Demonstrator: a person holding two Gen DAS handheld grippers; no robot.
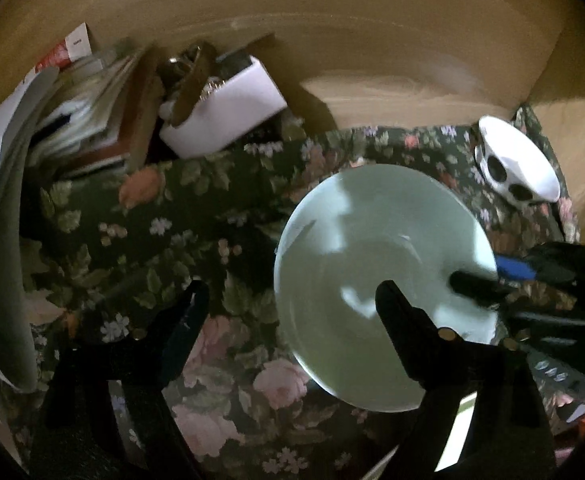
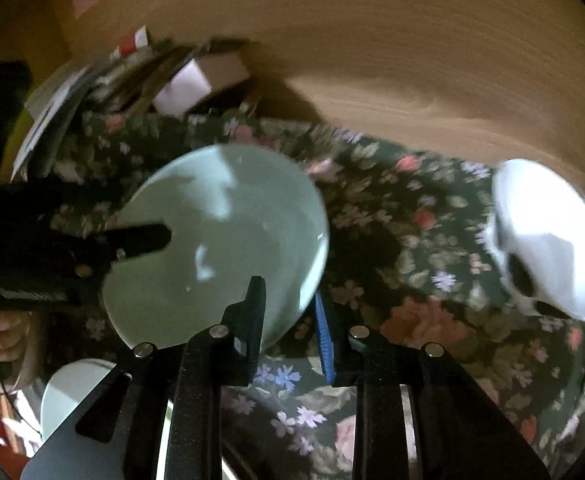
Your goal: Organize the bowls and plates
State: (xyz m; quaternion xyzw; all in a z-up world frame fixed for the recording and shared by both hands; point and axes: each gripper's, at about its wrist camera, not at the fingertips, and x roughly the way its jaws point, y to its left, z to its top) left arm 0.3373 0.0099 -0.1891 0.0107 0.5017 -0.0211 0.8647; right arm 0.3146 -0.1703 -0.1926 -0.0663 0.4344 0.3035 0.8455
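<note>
A pale green plate [image 1: 376,240] [image 2: 220,240] hangs tilted over a dark floral tablecloth [image 1: 164,216]. My right gripper [image 2: 290,320] is shut on its near rim, black finger on top and blue pad beneath; in the left wrist view it [image 1: 484,274] comes in from the right. My left gripper [image 1: 292,300] is open and straddles the plate's opposite rim, one finger [image 2: 144,238] lying over the plate's face without pressing. A white bowl with black spots [image 1: 520,164] [image 2: 552,240] lies tilted on the cloth at the far right.
Books and papers [image 1: 76,128] and a white box [image 1: 228,116] crowd the back left against a wooden wall [image 1: 372,40]. Another pale plate [image 2: 72,392] sits low at the left. A person's hand [image 2: 8,336] holds the left gripper.
</note>
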